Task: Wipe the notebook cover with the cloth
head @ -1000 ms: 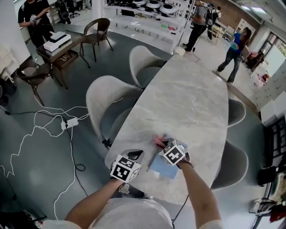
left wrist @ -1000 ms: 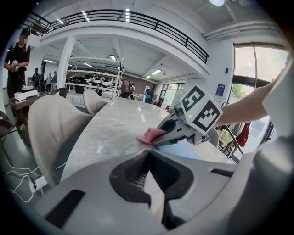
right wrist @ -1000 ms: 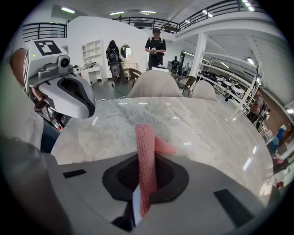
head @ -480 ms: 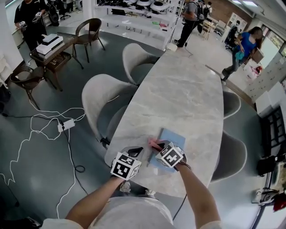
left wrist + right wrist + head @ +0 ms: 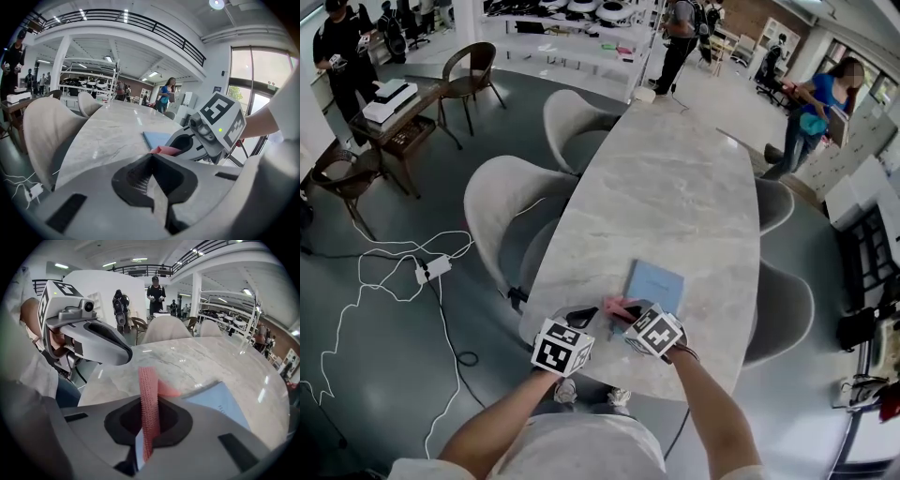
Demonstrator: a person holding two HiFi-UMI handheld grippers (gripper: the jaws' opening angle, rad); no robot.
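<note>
A light blue notebook lies flat on the marble table near its near end. My right gripper is shut on a pink cloth, just off the notebook's near left corner. In the right gripper view the cloth stands up from between the jaws, with the notebook to the right of it. My left gripper is shut and holds nothing, and sits just left of the cloth at the table's near left edge. The left gripper view shows the cloth and the notebook beyond its jaws.
Two grey shell chairs stand along the table's left side and two more on its right. White cables and a power strip lie on the floor at left. People stand far off by a small table and shelves.
My right gripper has drawn back with the cloth from over the notebook toward the near table edge, leaving the cover uncovered. The left gripper has barely moved.
</note>
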